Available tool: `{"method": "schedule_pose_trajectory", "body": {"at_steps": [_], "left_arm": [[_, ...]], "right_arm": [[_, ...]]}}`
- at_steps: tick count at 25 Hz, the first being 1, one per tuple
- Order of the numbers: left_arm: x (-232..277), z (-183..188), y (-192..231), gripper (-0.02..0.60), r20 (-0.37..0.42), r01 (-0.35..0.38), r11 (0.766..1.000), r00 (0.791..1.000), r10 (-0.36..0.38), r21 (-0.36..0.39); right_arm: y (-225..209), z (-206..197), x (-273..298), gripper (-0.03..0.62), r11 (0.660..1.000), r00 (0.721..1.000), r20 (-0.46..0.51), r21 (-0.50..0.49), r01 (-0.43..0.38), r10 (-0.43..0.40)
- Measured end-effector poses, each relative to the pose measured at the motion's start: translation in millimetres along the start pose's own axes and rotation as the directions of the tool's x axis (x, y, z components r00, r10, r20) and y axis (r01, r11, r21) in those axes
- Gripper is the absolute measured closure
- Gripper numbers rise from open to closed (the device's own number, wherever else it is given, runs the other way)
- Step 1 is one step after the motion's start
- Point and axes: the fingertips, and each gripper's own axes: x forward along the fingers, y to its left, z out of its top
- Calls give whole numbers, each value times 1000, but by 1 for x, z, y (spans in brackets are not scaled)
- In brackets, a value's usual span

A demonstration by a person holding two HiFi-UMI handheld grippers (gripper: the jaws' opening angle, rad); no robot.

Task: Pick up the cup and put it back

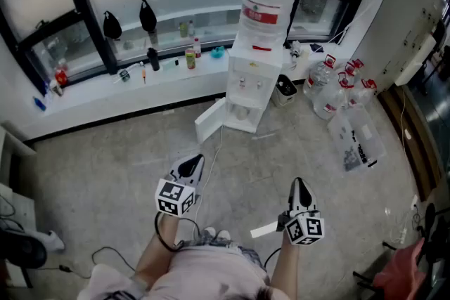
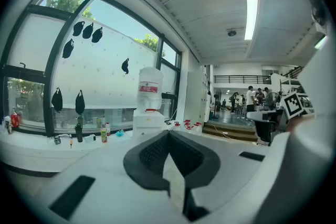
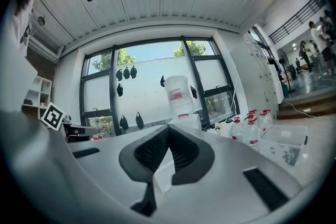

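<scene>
I make out no cup in any view. A white water dispenser [image 1: 247,84] with a big clear bottle [image 1: 267,0] on top stands on the floor ahead, by the window sill. It also shows past the jaws as the dispenser [image 2: 148,115] in the left gripper view and the dispenser [image 3: 181,107] in the right gripper view. My left gripper [image 1: 193,162] is held low over the floor, well short of it, jaws shut and empty [image 2: 168,134]. My right gripper [image 1: 300,183] hangs beside it to the right, also shut with nothing between its jaws [image 3: 168,127].
The dispenser's lower door [image 1: 209,120] hangs open. Several water bottles [image 1: 339,84] and a clear plastic box [image 1: 357,140] lie to its right, a black bin [image 1: 285,89] beside it. Small bottles [image 1: 190,56] line the sill. A cable [image 1: 214,165] crosses the floor. People [image 2: 253,98] stand far off.
</scene>
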Motion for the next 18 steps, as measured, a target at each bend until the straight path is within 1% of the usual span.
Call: {"method": "schedule_pose_trajectory", "body": {"at_steps": [6, 18], "left_arm": [[1, 2, -1, 557, -3, 4, 1000, 1000, -4, 2], [5, -1, -4, 557, -9, 10, 1000, 1000, -10, -4]], "right_arm": [[0, 1, 0, 579, 1000, 1000, -2, 0, 5, -5], [0, 1, 0, 577, 999, 1000, 3, 36, -15, 15]]}}
